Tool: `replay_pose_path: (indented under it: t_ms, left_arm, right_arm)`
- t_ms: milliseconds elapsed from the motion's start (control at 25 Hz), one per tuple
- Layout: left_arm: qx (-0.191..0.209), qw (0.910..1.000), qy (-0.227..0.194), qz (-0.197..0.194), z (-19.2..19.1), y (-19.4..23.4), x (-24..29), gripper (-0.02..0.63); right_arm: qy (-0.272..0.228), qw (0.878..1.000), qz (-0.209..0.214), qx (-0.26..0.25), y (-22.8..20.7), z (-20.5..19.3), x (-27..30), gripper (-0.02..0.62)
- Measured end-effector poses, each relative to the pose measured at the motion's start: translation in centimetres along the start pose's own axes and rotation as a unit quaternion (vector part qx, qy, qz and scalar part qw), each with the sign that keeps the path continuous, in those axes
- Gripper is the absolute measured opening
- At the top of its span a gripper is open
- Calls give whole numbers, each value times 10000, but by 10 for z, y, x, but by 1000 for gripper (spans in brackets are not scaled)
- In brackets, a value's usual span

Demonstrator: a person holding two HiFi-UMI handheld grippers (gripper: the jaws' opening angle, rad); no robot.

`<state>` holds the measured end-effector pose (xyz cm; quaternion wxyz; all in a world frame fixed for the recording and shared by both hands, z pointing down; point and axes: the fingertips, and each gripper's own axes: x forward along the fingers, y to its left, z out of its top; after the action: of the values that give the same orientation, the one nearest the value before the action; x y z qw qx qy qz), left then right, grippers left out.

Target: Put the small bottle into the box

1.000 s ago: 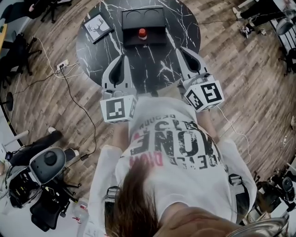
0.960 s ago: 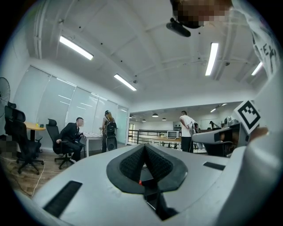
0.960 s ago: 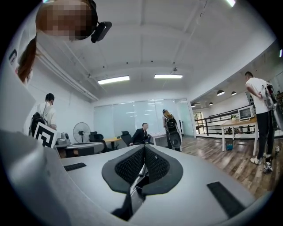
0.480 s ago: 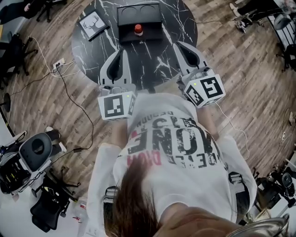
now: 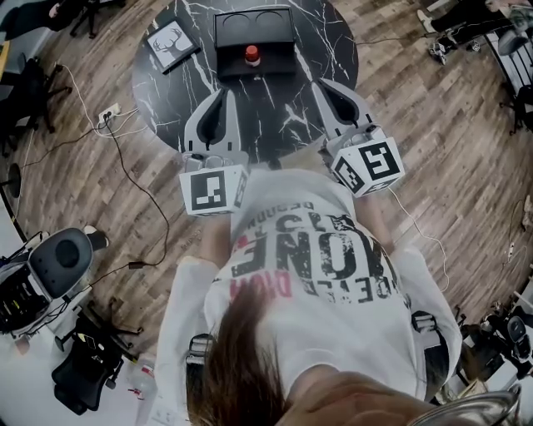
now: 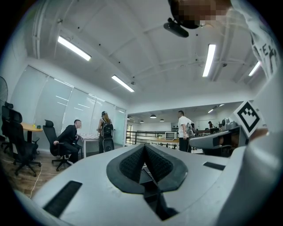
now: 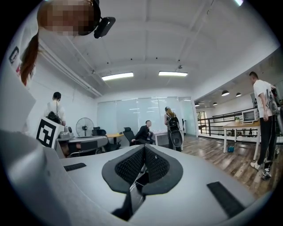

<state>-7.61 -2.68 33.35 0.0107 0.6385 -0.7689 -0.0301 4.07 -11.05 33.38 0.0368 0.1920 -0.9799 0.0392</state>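
The small bottle [image 5: 251, 56] with a red cap stands upright on the near half of the black box [image 5: 275, 25]. The box lies at the far side of the round black marble table [image 5: 275, 108], and its far half has two round recesses. My left gripper [image 5: 221, 93] is shut and empty over the table's near left, well short of the box. My right gripper [image 5: 324, 86] is over the near right, also shut and empty. In the left gripper view [image 6: 144, 148] and the right gripper view [image 7: 144, 148] the pads meet with nothing between them. Neither gripper view shows the box or the bottle.
A framed deer picture [image 5: 173, 43] lies on the table left of the box. Cables and a power strip [image 5: 111, 114] run over the wooden floor at the left. Office chairs [image 5: 62, 260] stand at the lower left. Several people [image 6: 69, 137] are in the room beyond.
Both grippers keep their places with jaws shut. Only the head view has shifted slightly.
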Motion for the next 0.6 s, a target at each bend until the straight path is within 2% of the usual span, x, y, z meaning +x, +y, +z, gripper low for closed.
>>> replay_pose_path:
  t_ms: [600]
  left_arm:
    - [26, 10000, 37, -2, -1, -2, 4, 3]
  right_arm:
    - [-51, 10000, -1, 16, -4, 2, -1, 0]
